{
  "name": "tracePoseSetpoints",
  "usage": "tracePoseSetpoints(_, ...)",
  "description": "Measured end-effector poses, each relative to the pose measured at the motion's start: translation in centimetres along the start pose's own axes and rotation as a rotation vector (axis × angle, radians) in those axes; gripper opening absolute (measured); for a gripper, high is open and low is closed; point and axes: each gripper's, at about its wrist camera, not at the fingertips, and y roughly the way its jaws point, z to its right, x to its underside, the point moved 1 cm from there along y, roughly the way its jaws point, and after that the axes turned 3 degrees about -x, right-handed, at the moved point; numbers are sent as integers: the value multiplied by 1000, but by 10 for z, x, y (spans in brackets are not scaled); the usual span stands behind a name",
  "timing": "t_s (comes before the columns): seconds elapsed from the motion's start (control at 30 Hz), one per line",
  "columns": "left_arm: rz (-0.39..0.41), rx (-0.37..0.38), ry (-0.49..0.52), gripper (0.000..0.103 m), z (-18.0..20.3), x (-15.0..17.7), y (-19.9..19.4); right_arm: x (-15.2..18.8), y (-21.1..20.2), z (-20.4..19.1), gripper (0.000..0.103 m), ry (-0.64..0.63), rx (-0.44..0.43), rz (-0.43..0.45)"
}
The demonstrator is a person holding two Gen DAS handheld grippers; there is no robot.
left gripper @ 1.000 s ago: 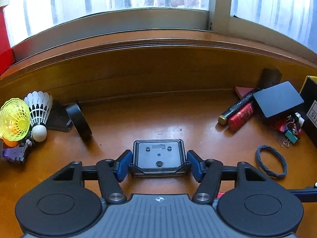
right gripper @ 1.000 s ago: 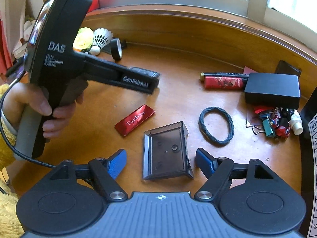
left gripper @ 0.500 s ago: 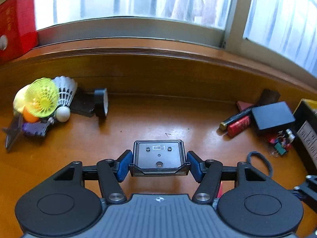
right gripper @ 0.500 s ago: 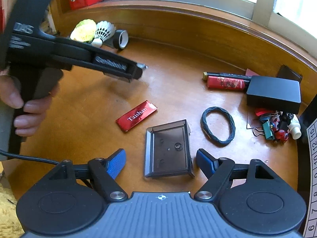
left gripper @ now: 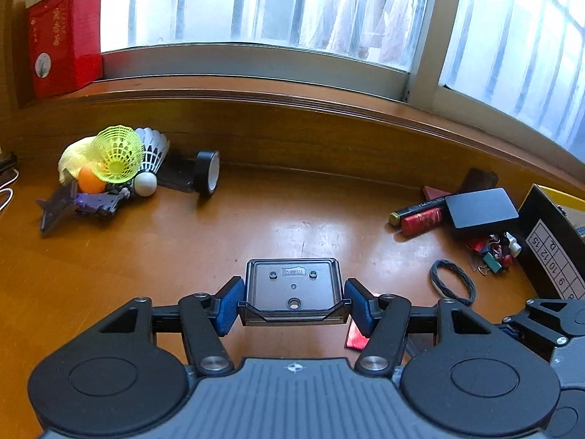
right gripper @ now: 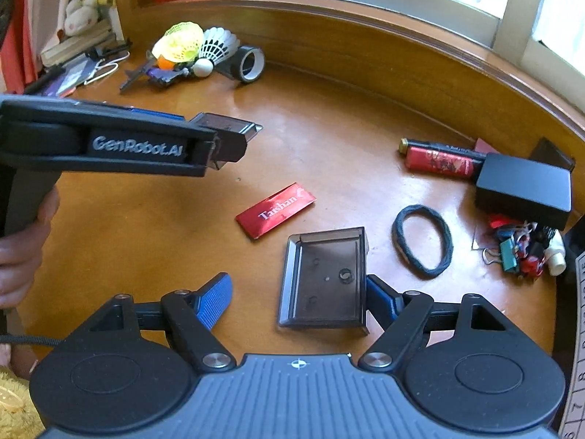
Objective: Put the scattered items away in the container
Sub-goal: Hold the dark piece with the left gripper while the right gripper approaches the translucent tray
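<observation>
A smoky plastic tray (left gripper: 291, 294) is clamped between the blue pads (left gripper: 229, 305) of the left gripper (left gripper: 291, 305), low in the middle of the left wrist view, and it is held above the wooden table (left gripper: 256, 226). In the right wrist view the same gripper is seen from the side at the left of the frame, with the tray's end sticking out past its fingers.

The right gripper (right gripper: 298, 301) is seen with its fingers wide apart. A second dark tray (right gripper: 323, 280) is lying on the table between them, much closer to the right pad (right gripper: 380, 298) (whether it is touched cannot be told).

A red foil packet (right gripper: 276, 210) marked "Taishan" is placed in the centre of that frame, and a black hair tie (right gripper: 422, 241) to the right of the tray. Further right, a black box (right gripper: 524, 190), a red tube (right gripper: 442, 159) and a heap of binder clips (right gripper: 515, 250) are found. Shuttlecocks (left gripper: 128, 155) and a tape roll (left gripper: 207, 177) are gathered at the upper left of the left wrist view.
</observation>
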Motion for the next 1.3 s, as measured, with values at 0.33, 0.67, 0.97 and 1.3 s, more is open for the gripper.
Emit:
tracePoseSetpoints(0.33,11,-17,-1,63,3,7,-18,10,-8,-3,81,10,4,12)
tracePoseSetpoints(0.67,11,-23,1,63,9,18,-29,21,-22,-35,77,-151,-2,-14)
tracePoseSetpoints(0.97,21,-60,-33,63,-4,25,-41,19,-19,-51,75,-181,-81,-5)
tracePoseSetpoints(1.3,37,-98,-57,63,-20,25,-52,12,-24,-66,76,-242,-127,43)
